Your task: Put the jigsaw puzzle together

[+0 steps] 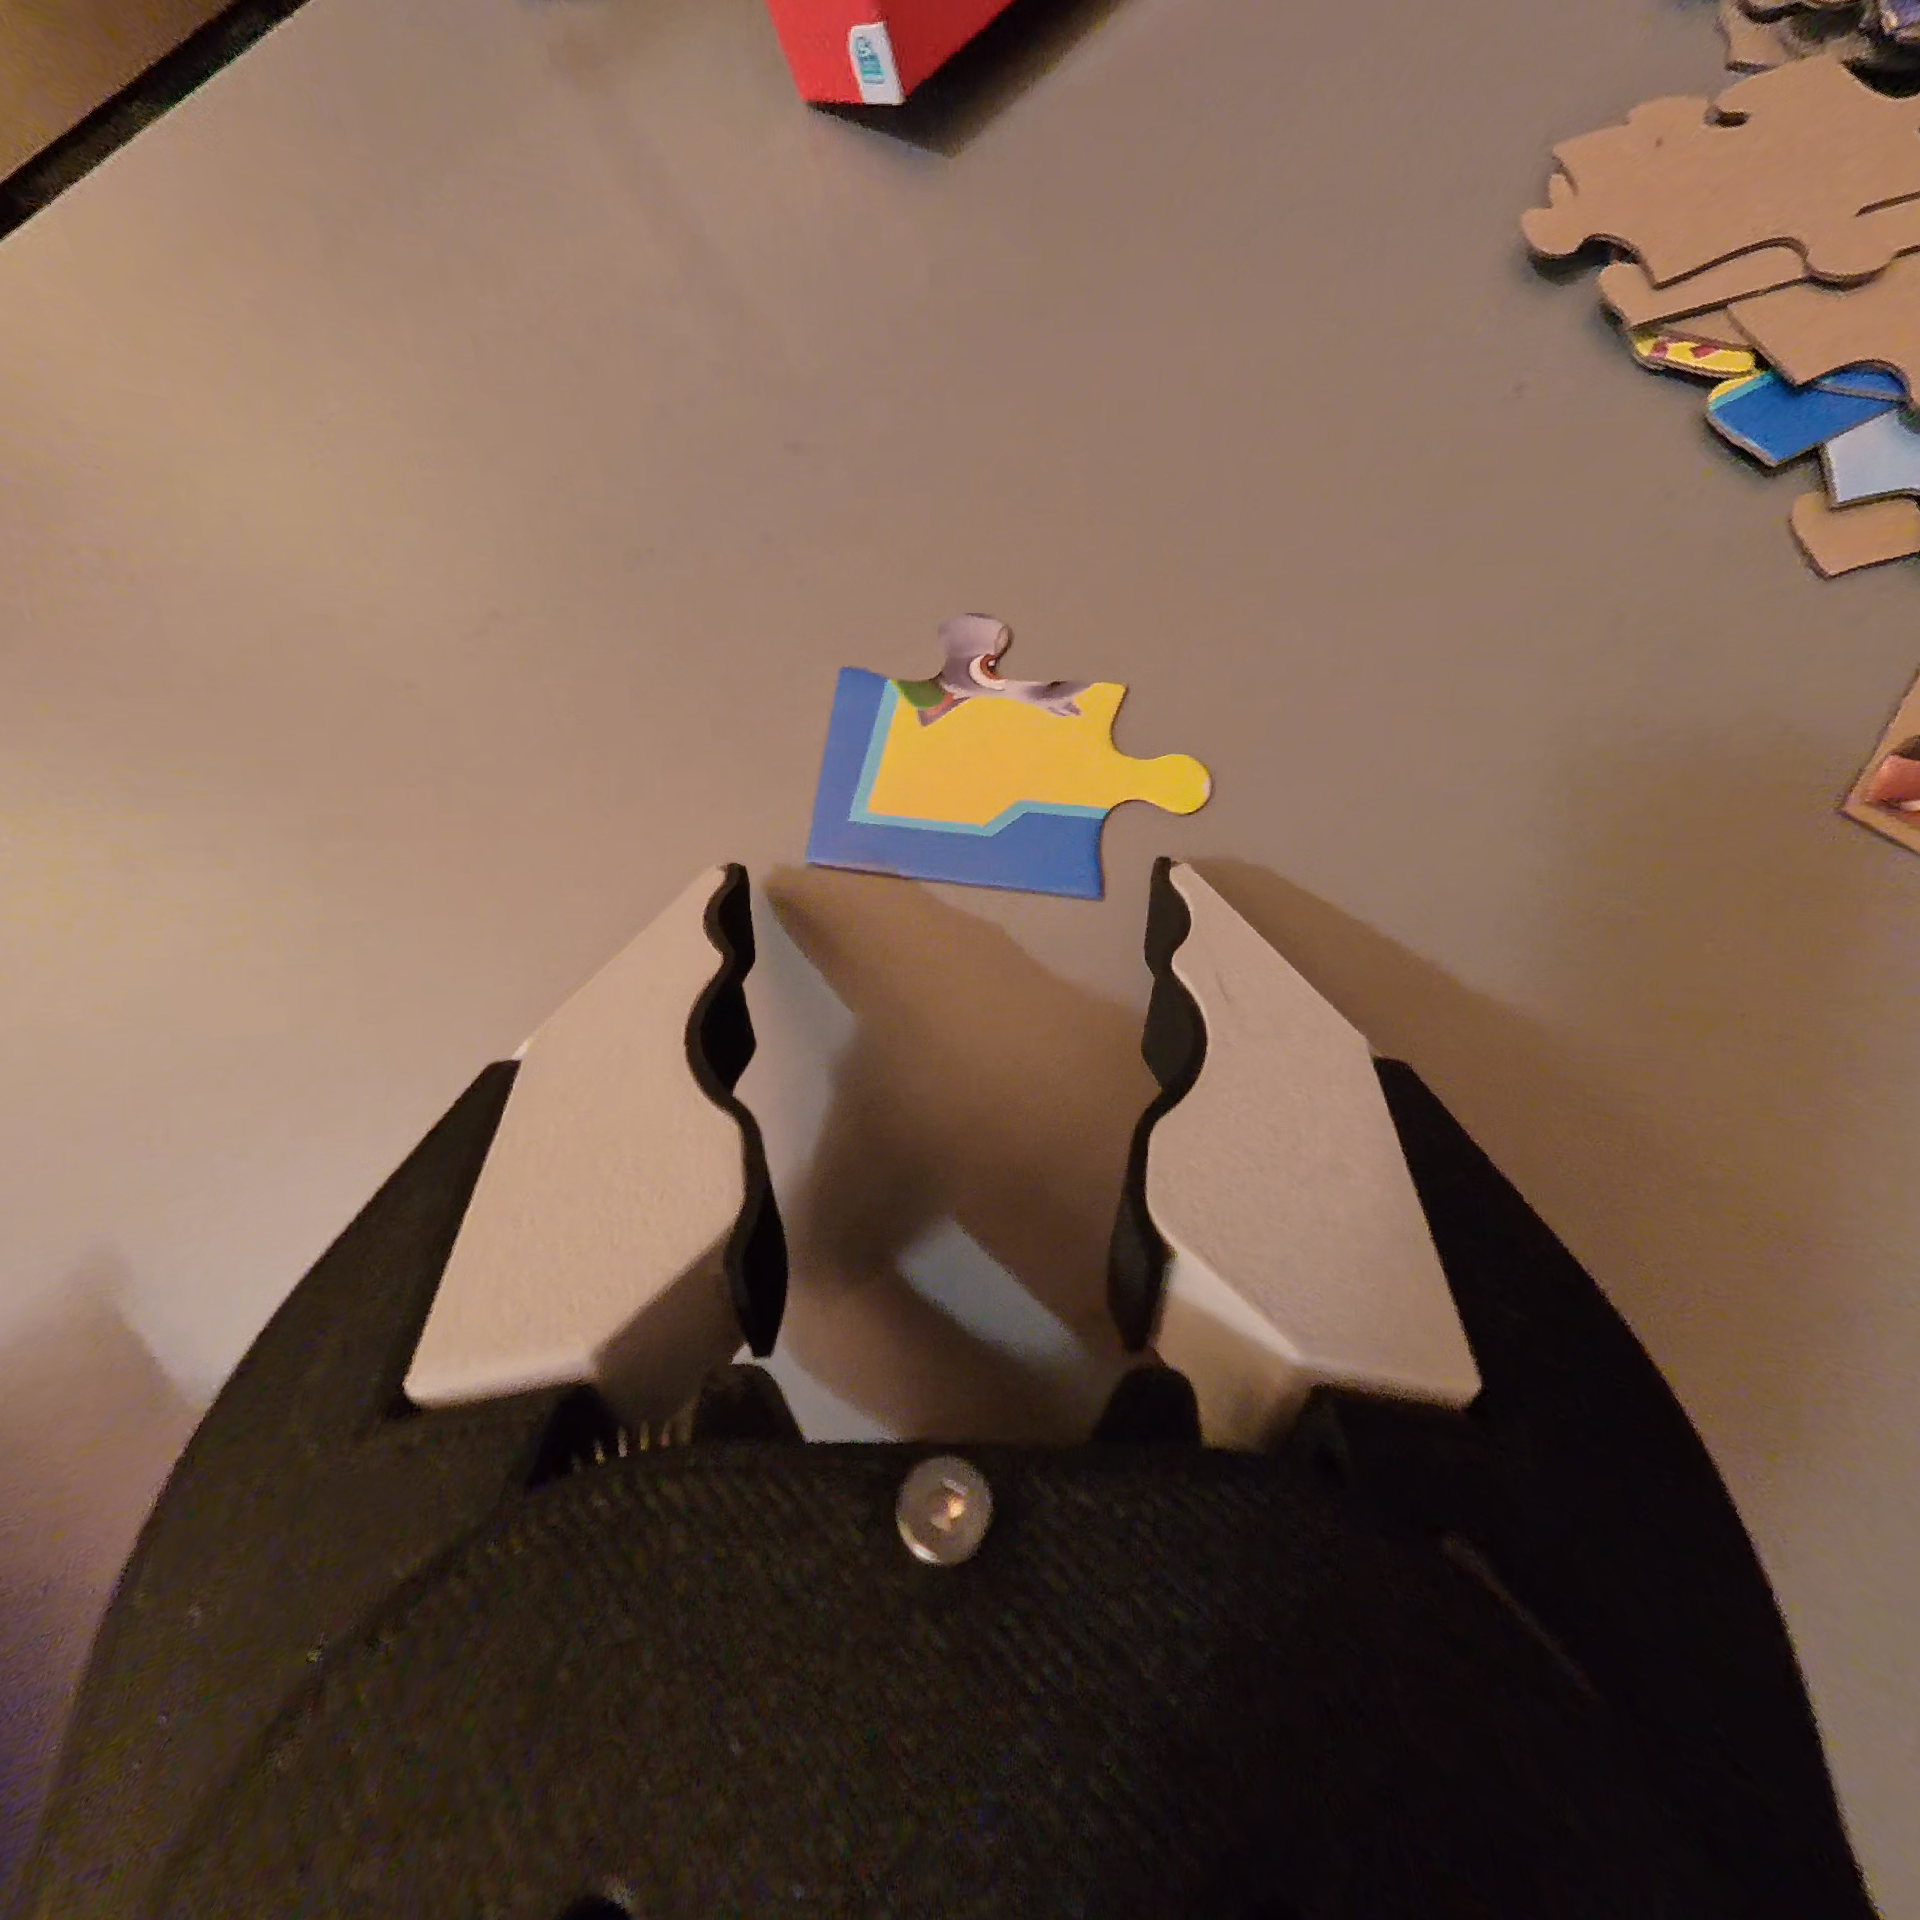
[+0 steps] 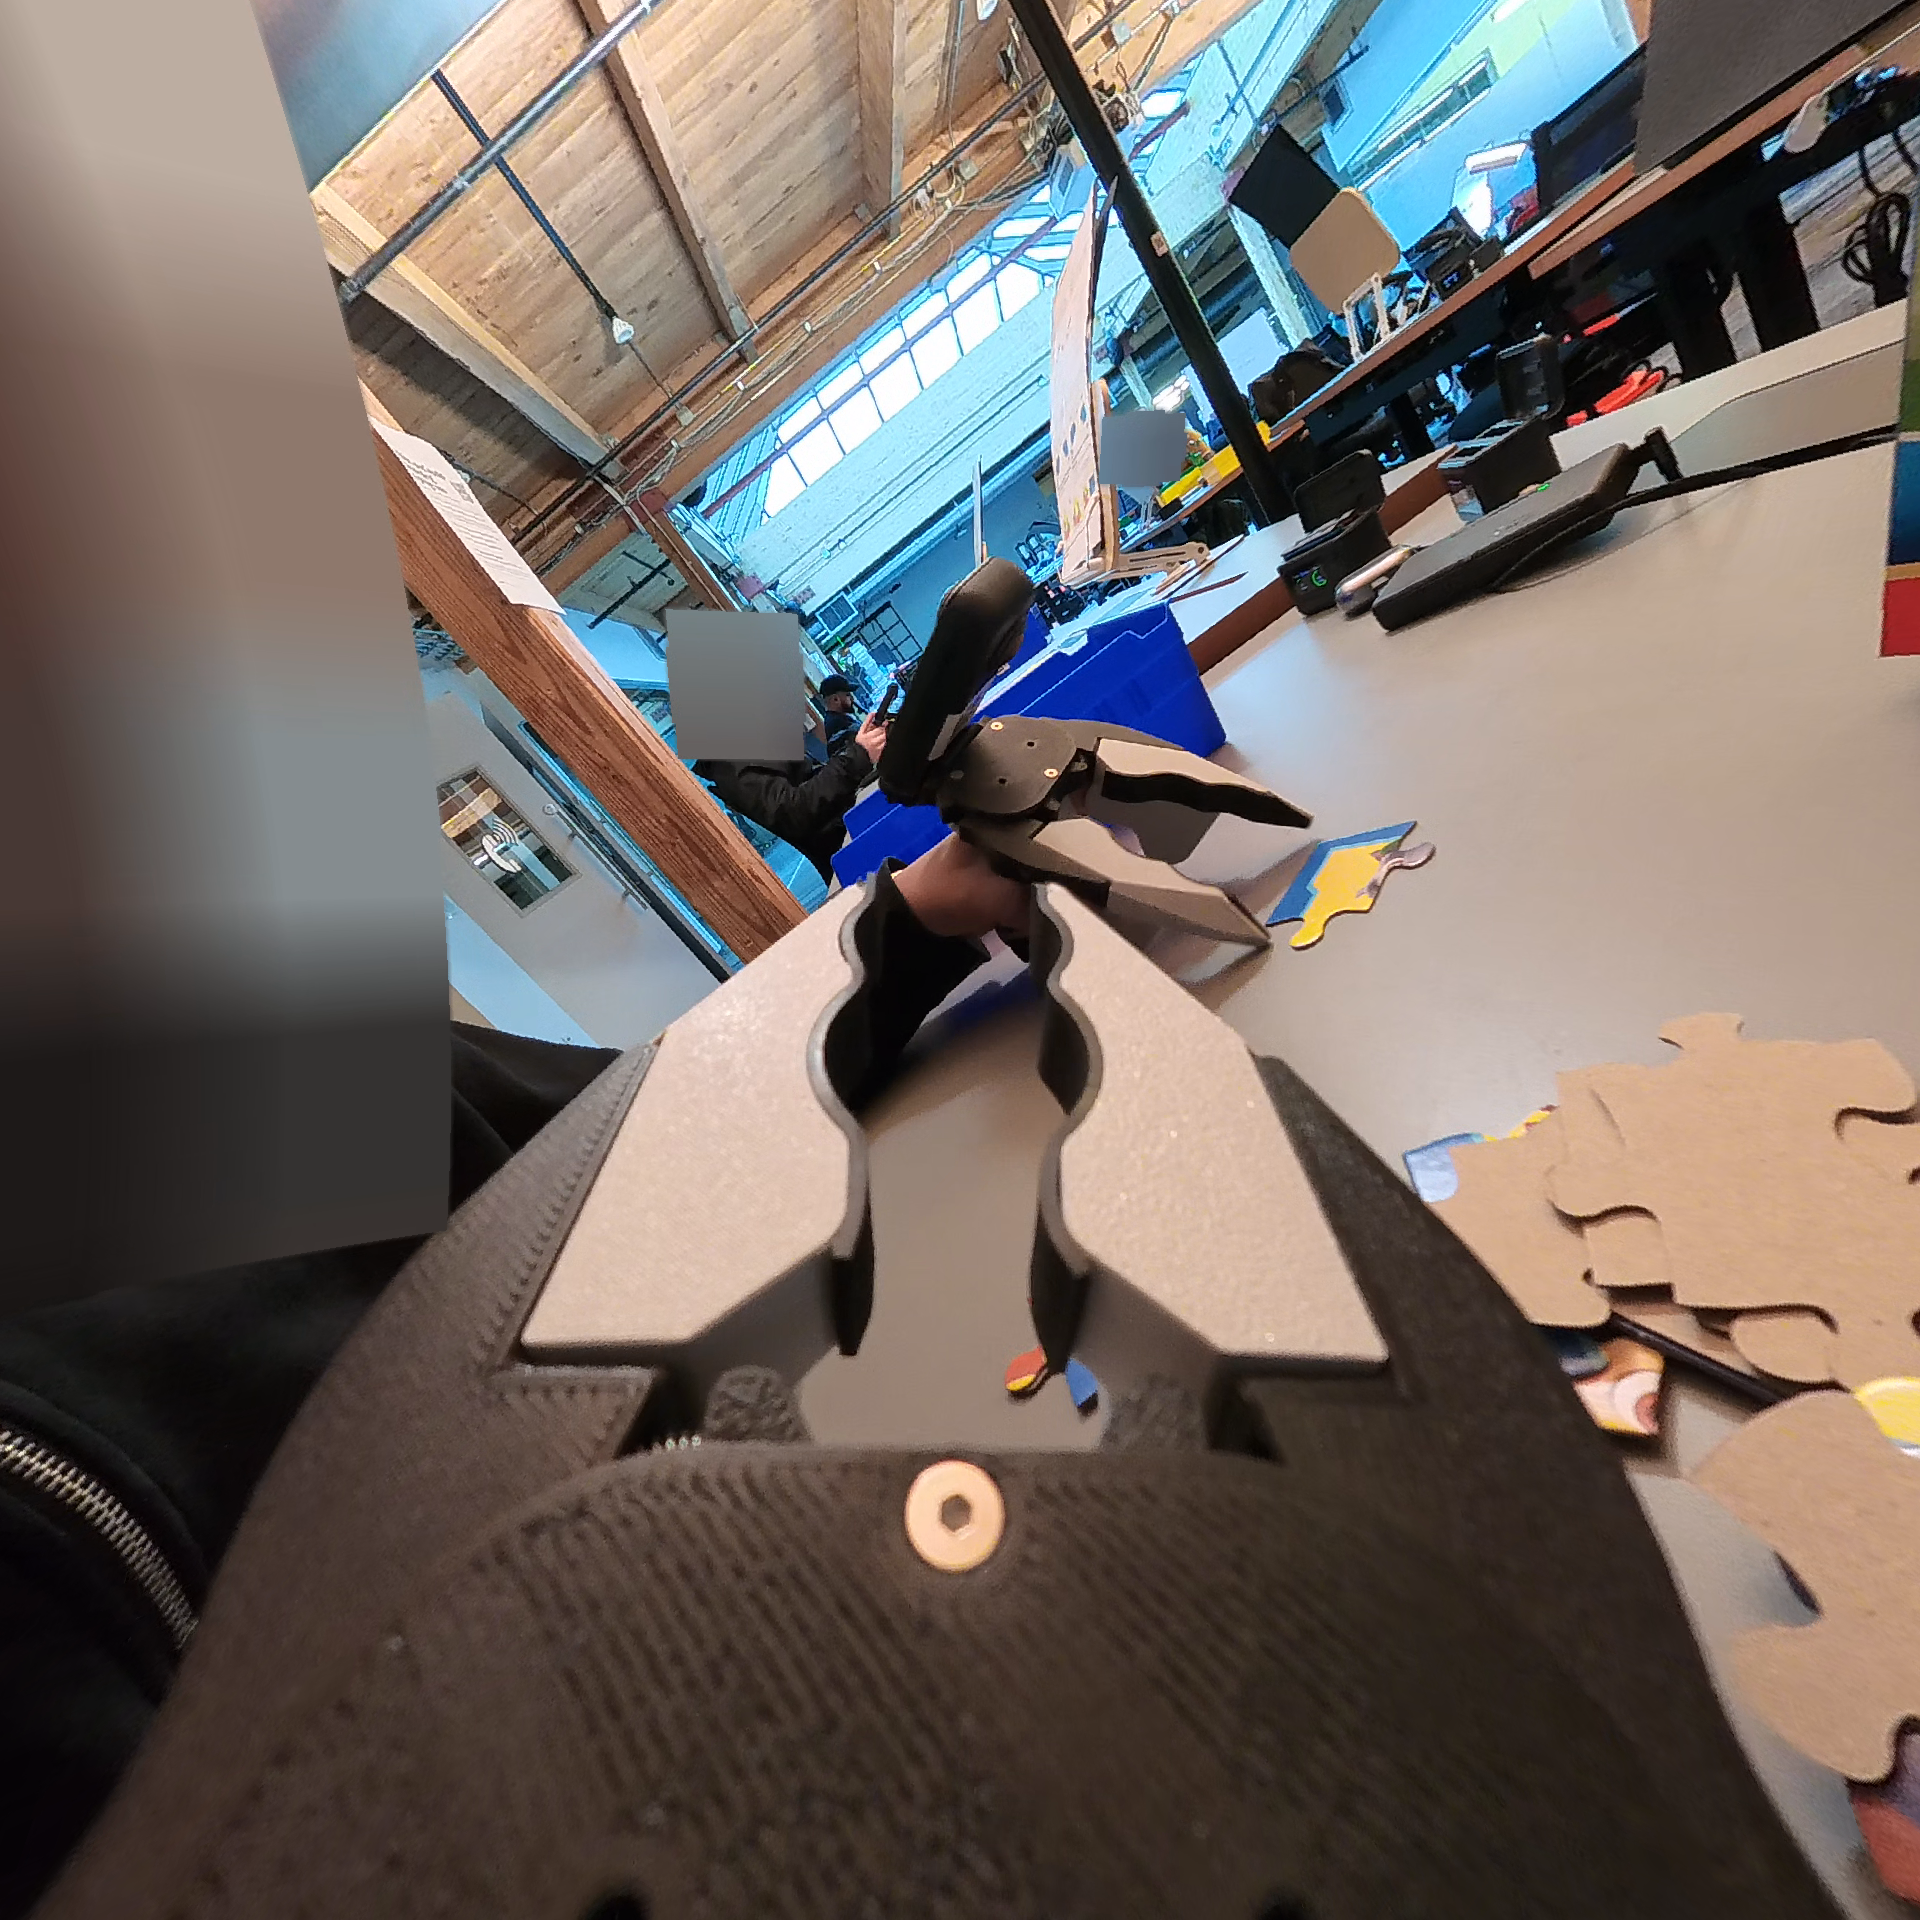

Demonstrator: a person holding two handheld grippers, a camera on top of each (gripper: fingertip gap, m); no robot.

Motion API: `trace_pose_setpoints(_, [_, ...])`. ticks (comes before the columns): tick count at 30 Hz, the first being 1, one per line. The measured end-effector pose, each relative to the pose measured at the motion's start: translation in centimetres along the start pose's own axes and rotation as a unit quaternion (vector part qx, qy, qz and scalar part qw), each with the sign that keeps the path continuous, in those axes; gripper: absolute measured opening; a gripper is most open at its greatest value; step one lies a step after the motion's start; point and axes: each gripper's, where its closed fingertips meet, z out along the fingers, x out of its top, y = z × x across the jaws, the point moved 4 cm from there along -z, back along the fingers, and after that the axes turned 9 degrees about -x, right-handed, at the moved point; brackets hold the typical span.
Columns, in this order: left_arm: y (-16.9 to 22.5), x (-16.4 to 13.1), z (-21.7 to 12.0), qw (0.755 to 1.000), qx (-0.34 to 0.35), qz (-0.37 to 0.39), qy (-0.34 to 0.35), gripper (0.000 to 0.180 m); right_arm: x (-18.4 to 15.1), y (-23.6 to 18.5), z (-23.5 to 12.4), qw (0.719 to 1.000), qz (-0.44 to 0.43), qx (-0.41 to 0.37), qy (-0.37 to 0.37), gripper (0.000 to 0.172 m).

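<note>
As seen along the fingers of each tool, the moment reads as follows.

Left wrist view, left hand-held gripper: jaws spread wide, nothing between the black wavy pads; grey tabletop shows through the gap.
Left wrist view, puzzle piece: blue, yellow and grey, lying flat and face up on the tabletop just beyond the fingertips, apart from both, with one tab pointing right and one pointing away.
Left wrist view, surroundings: a red box at the far edge; a heap of puzzle pieces, mostly brown backs up, at the upper right.

Right wrist view, right hand-held gripper: raised and angled upward, fingers apart by a narrow gap with nothing gripped.
Right wrist view, left hand-held gripper: farther off, jaws open, lower fingertip close to the tabletop, the puzzle piece just beside its tips.
Right wrist view, surroundings: brown-backed pieces at the right; a blue bin behind; black devices farther along the tabletop; a dark zipped sleeve at the lower left.
</note>
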Motion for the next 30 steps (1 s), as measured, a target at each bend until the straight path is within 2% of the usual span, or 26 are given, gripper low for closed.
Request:
trace_pose_setpoints(6, [-1.2,-0.3,-0.4,1.0,0.024,-0.014,0.007,0.071,0.0,0.0,0.0,1.0,-0.001,0.0,-0.001,0.026])
trace_pose_setpoints(12, [-2.6,-0.2,-0.8,0.996,0.079,-0.022,0.019,0.065,0.0,0.0,0.0,1.0,-0.001,0.0,0.0,0.026])
trace_pose_setpoints(14, [-2.2,0.0,-0.8,0.998,0.061,-0.016,0.024,0.066,0.0,-0.1,0.0,1.0,-0.001,0.0,0.0,0.026])
trace_pose_setpoints(30, [-1.5,0.5,-0.6,0.998,0.051,-0.003,0.038,0.065,-0.1,-0.1,0.1,1.0,-0.007,-0.002,-0.002,0.026])
